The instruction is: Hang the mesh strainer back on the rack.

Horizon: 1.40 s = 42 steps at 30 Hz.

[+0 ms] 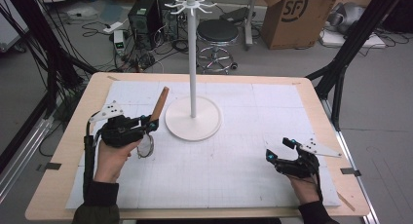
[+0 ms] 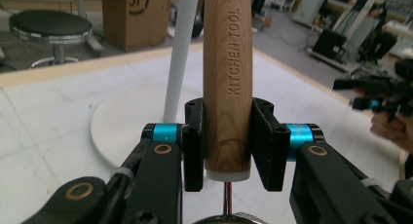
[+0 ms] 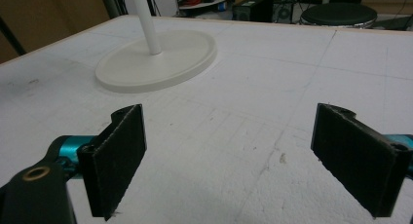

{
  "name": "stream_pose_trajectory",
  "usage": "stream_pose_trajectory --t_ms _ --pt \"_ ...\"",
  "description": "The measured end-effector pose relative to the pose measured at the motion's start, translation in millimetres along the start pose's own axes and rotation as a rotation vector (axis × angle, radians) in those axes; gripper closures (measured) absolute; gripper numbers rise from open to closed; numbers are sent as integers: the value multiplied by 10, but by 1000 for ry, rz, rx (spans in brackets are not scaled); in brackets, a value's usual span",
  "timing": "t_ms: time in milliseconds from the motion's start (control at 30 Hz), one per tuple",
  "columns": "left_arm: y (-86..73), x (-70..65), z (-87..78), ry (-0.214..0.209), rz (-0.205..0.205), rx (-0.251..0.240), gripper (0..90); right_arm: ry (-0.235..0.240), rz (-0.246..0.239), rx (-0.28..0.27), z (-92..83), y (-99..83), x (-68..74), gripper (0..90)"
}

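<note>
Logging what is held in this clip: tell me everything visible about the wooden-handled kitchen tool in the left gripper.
The kitchen tool has a round, light-brown wooden handle stamped "KITCHEN TOOL", a white collar at its lower end and a thin metal stem leading to a round metal-rimmed head, probably a small strainer. The left gripper clamps the handle between its black fingers. The handle tilts up and away, towards the white stand. The head hangs just below the gripper, apparently off the table.
</note>
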<state>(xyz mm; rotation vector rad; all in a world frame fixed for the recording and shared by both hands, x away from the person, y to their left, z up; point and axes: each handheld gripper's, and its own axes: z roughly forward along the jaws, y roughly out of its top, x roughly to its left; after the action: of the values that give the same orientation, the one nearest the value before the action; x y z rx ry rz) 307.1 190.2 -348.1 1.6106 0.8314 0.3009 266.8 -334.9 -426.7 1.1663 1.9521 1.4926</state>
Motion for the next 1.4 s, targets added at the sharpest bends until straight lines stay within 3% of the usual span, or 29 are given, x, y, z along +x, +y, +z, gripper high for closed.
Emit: stream_pose_trajectory --t_ms 233,433,633,700,867,1100,1400 --pt "145 30 88 -34 -10 -95 690 -2 -7 -10 9 -3 -6 120" --pt "301 35 120 -43 -31 -219 690 -5 -11 -26 -8 4 -7 120" --pt "429 26 174 -78 -54 -275 690 1 -8 -29 -10 7 2 120" --pt "492 2 190 -89 -44 -279 690 1 -9 -29 -7 6 -1 120" --pt "656 -5 213 -106 -45 -359 690 6 -7 -27 -1 5 4 120" --pt "821 -90 255 -106 -14 -388 690 5 -3 -36 -15 11 -1 120" --pt "966 -108 273 -107 -9 -436 690 10 3 -35 -22 12 1 120"
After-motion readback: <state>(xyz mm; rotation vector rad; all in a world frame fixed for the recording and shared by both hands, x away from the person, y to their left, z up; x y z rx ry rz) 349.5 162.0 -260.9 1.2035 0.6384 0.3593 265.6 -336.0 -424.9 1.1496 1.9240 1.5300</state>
